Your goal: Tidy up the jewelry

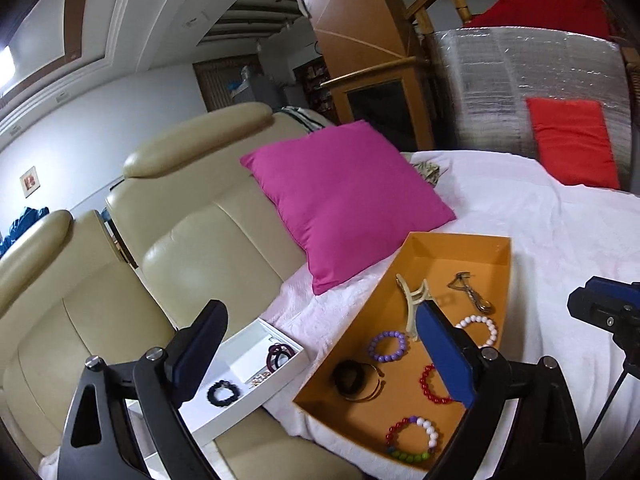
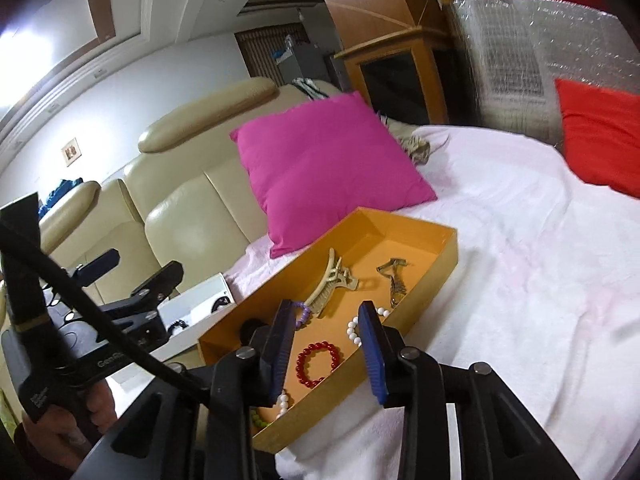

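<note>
My right gripper (image 2: 326, 344) is spread and empty above the orange tray (image 2: 436, 260), the red bracelet (image 2: 319, 364) low-centre between my fingers; my left gripper (image 1: 320, 356) gapes likewise.

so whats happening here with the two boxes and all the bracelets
A person is sorting jewelry with a handheld gripper in each hand. The right gripper hangs open over the orange tray, lined up with the red bead bracelet. The left gripper is open too, holding nothing, between that tray and the white box, which already holds a black bead bracelet. Several bracelets, a hair claw and an eyelash curler lie in the tray.
</note>
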The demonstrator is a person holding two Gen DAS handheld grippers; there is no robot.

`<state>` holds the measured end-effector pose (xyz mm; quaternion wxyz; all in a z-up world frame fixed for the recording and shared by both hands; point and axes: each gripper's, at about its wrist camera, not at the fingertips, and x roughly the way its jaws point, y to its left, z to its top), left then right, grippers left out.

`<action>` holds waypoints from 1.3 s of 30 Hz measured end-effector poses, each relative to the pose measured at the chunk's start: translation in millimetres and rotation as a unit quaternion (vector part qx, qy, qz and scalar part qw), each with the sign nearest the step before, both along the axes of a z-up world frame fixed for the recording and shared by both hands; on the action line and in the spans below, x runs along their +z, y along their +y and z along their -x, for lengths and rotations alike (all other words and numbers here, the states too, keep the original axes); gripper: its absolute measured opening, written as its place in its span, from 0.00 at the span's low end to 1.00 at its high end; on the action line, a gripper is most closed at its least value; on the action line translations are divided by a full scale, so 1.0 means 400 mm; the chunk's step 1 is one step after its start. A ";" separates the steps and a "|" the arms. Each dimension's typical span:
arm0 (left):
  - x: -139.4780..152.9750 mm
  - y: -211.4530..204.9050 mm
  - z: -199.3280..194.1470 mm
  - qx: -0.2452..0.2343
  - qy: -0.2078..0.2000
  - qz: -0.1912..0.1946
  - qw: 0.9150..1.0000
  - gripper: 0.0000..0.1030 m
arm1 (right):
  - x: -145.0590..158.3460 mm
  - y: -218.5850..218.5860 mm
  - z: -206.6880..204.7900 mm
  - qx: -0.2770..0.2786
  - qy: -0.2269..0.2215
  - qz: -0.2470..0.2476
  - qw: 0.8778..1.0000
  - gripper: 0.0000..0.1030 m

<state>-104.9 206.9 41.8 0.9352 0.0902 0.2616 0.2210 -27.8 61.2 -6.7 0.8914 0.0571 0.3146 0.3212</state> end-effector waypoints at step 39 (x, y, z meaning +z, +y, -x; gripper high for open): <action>0.169 0.015 0.248 -0.007 -0.073 0.042 0.996 0.93 | 0.196 0.023 0.287 0.002 -0.048 0.016 0.999 0.53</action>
